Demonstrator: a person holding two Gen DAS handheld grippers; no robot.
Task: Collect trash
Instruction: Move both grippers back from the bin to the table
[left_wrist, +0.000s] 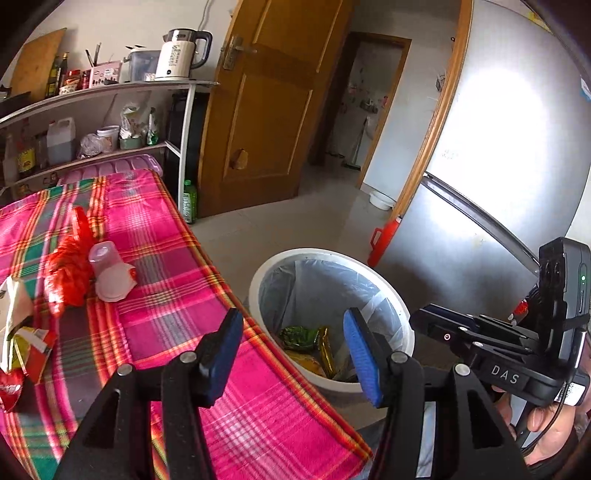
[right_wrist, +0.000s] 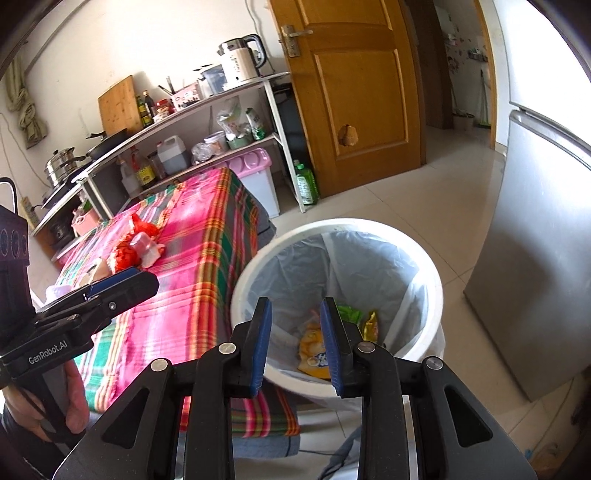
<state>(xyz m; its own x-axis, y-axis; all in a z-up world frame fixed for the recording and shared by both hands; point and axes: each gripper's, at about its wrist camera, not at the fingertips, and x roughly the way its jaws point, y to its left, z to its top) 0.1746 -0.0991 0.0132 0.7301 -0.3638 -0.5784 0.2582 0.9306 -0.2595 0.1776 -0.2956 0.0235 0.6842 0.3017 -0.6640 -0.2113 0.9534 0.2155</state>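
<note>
Kitchen — left tool (left_wrist: 293, 356) reads "GenRobot.AI", right tool (right_wrist: 295, 345) "DAS".

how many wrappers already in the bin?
3 visible in the white bin: a yellow wrapper on the bottom, a green one behind it, a gold one on the right. The gripper fingers cover part of the bottom, so more may be hidden.

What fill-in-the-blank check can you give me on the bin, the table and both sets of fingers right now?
1. The white bin is lined with a clear ____.
2. The left gripper holds ____ between its blue fingers.
3. The translucent cup lies on the ____ tablecloth beside a red plastic bag.
4. The snack wrappers already lie inside the ____.

Missing words: bag; nothing; plaid; bin
</note>
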